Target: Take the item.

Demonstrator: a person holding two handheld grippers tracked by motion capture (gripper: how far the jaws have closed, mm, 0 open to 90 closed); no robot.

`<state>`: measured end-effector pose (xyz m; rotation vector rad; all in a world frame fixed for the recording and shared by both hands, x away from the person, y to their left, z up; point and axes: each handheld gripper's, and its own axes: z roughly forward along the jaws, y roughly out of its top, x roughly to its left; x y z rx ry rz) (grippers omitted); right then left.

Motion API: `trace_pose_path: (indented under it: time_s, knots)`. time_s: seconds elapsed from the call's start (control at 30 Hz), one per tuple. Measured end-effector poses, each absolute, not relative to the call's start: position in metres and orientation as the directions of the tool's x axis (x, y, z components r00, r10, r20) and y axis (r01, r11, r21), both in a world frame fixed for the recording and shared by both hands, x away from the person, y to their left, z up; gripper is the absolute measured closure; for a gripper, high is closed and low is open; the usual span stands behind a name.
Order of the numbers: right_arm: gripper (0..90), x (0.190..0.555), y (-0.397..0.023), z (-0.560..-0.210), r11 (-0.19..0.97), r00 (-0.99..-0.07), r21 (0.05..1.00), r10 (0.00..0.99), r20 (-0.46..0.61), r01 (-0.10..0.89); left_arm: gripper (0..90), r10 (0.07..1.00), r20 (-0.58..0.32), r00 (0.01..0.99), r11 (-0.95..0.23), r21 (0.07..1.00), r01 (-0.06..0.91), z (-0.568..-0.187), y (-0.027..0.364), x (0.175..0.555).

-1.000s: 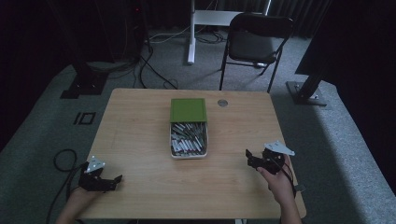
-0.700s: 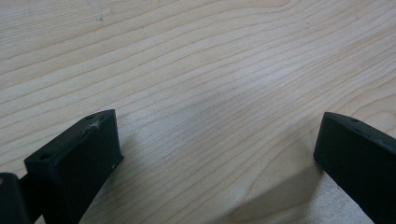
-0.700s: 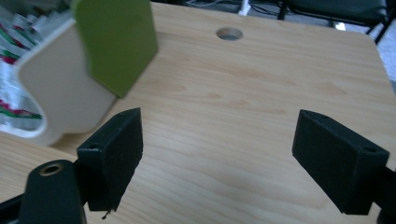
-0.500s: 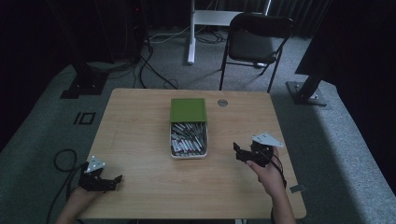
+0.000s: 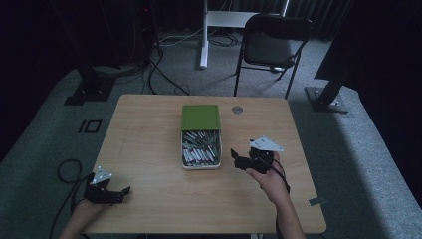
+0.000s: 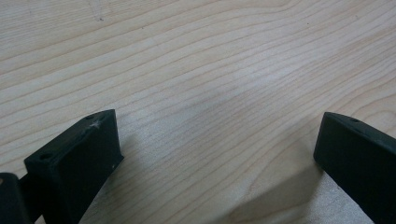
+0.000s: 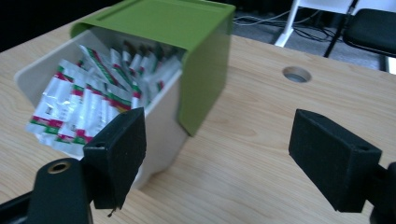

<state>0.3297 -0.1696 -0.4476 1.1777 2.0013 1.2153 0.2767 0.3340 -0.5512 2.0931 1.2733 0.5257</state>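
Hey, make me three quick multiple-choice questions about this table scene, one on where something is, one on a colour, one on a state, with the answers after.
1. Where is the right gripper?
A. just right of the box
B. at the table's far left corner
C. over the chair

2. What colour is the box's lid?
A. red
B. green
C. blue

3. How do the left gripper's jaws stand?
A. shut on a packet
B. shut empty
C. open over bare wood

Answers: A, the high view shows it beside the box; B, the lid is green; C, only wood lies between the jaws.
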Motion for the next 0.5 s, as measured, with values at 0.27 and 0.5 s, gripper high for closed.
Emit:
trace_pose_path:
  time_s: [0.27,0.5]
  knots:
    - [20.8,0.334,-0.145,-0.446,0.24,-0.535,0.888,0.845,0.008,0.392,1.3,0.89,0.015,0.455,-0.339,0.689,0.641,-0.551,0.334,0.277]
    - [23.0,0.338,-0.123,-0.448,0.265,-0.572,0.887,0.82,-0.002,0.378,1.4,0.89,0.016,0.456,-0.341,0.688,0.641,-0.551,0.334,0.277]
